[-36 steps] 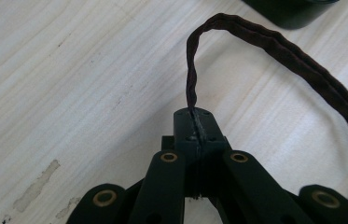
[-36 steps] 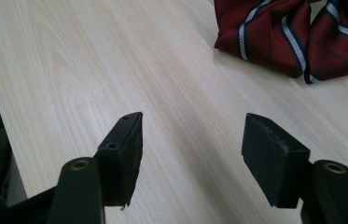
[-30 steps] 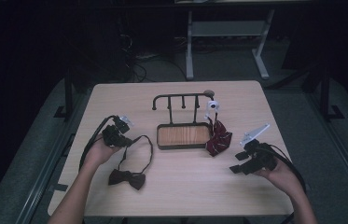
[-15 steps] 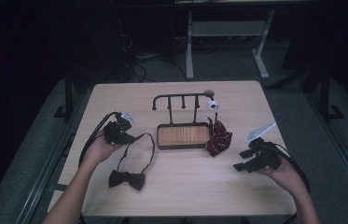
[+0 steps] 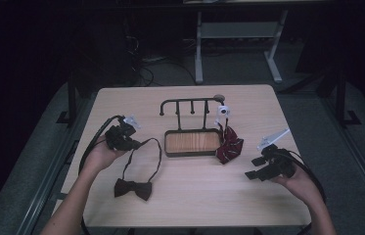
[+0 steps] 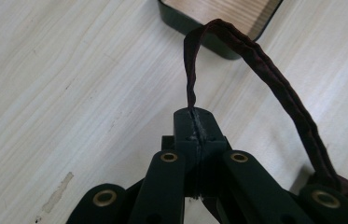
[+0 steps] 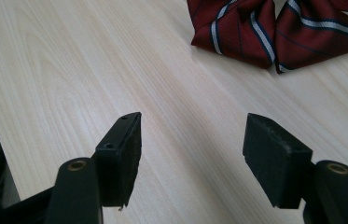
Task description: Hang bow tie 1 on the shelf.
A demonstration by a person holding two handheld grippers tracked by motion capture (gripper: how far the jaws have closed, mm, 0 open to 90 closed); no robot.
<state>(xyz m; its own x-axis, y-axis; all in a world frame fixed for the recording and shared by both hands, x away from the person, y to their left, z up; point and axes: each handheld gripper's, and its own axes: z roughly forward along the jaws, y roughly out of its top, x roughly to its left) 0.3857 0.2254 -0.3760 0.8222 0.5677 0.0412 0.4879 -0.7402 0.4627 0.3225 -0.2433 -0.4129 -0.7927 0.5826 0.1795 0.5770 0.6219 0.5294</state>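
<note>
Our left gripper (image 6: 195,122) has its jaws clamped on the strap (image 6: 260,70) of the black bow tie (image 5: 132,188), which lies on the table (image 5: 190,205) near its front edge, left of the tray (image 5: 193,142). To hang it on the rack (image 5: 190,104), we likely should lift slowly so the bow swings clear, keeping the loop open. Our right gripper (image 7: 192,154) hovers with jaws apart near the striped tie (image 7: 279,28). We can read no labels or writing.
</note>
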